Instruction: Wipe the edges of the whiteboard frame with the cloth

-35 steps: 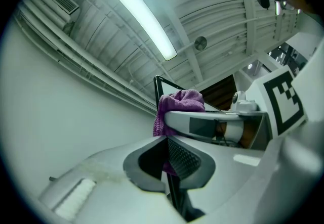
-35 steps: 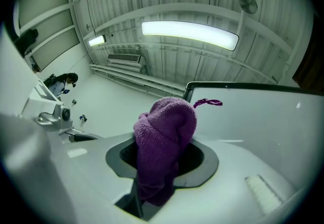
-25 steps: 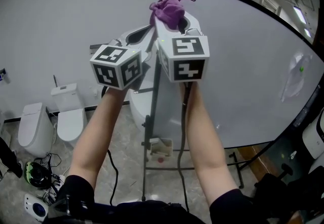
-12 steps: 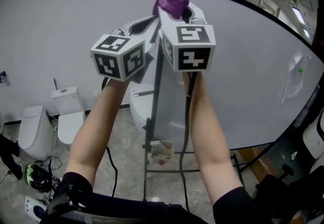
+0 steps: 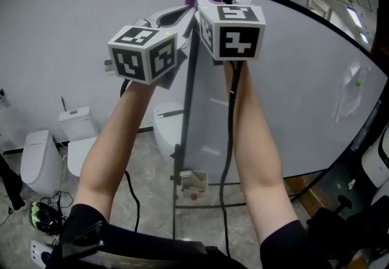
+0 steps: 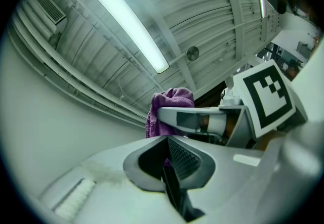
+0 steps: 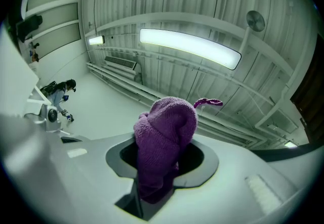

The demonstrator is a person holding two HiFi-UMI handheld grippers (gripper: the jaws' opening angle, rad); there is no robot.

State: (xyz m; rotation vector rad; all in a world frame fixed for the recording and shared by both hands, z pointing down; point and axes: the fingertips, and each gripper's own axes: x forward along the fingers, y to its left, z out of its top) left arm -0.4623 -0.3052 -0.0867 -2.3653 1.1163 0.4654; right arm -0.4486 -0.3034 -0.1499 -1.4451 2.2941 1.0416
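Right gripper point(image 7: 154, 190) has its jaws clamped on the purple cloth point(image 7: 164, 152), a nubbly terry wad with a loose thread, raised to the upper left corner of the whiteboard frame point(image 5: 187, 110); contact with the frame cannot be confirmed. Left gripper point(image 6: 169, 170) sits just beside it, jaws together on nothing. The frame is a thin dark rim round a smooth white panel. No wiped edge is evident (judged: wiping mostly outstanding).
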